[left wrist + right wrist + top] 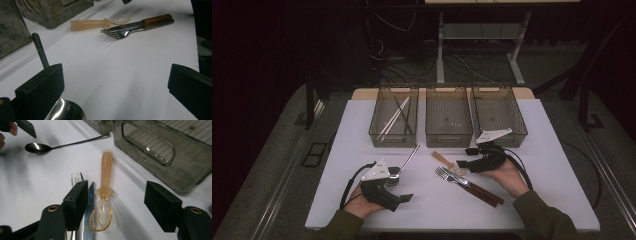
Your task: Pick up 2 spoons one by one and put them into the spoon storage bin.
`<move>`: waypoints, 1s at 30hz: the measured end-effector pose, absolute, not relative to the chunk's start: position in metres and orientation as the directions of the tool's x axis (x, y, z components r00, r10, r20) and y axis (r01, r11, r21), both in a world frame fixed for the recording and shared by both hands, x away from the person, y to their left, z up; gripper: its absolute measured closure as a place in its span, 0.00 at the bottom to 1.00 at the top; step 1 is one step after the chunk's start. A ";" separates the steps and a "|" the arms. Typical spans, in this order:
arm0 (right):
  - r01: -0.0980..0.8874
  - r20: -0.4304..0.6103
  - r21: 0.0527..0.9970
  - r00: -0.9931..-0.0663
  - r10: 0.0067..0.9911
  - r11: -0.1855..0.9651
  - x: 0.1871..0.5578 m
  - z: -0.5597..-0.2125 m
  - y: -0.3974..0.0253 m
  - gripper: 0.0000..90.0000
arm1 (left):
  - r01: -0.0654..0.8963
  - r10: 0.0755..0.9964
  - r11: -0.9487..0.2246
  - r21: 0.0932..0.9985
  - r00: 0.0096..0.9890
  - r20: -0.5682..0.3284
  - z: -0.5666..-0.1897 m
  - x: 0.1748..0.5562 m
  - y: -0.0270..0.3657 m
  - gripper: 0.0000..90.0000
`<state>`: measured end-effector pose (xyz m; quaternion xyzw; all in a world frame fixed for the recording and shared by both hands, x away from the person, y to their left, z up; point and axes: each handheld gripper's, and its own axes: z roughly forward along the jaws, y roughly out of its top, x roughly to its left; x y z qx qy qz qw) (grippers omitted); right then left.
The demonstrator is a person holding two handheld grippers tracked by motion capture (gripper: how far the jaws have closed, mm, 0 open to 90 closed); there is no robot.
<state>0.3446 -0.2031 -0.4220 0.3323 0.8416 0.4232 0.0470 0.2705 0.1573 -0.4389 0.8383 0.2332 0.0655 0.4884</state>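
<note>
Your left hand-held gripper [404, 198] is spread wide with nothing between its jaws, and the polished steel spoon with the long thin handle [406, 161] lies just under its left jaw, bowl right at the pad and handle running away ahead. Close from there and you risk pinching the rounded bowl: it could squirt out sideways or skate across the smooth white table [362, 200]. Shift toward the handle first.

Your right hand-held gripper [117, 206] is also wide open and empty, straddling the translucent amber plastic spoon with the thick peach-coloured handle [105, 176], whose clear bowl sits between the jaws. The trouble lies against the left jaw: a steel fork [76, 177] and a steel knife blade [90, 195], both with brown wooden handles, lie touching it. That jaw hangs right over them, so closing could drag them along or pick them up with the spoon.

Beyond both grippers stand three smoky see-through plastic bins [448, 116]. The one ahead of your left gripper holds what look like chopsticks [394, 117]; the near wall before your right could catch a jaw.
</note>
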 end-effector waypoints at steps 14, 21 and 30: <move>0.517 0.204 0.726 -0.792 0.576 0.454 0.354 -0.425 -0.179 0.47 | 0.327 0.454 -0.412 0.850 0.883 -0.120 -0.439 0.271 0.158 0.00; 0.512 0.191 0.716 -0.798 0.571 0.475 0.361 -0.428 -0.163 0.52 | 0.328 0.455 -0.406 0.853 0.882 -0.122 -0.439 0.270 0.157 0.00; 0.508 0.163 0.686 -0.806 0.570 0.522 0.373 -0.434 -0.143 0.59 | 0.325 0.453 -0.407 0.854 0.883 -0.120 -0.438 0.270 0.158 0.00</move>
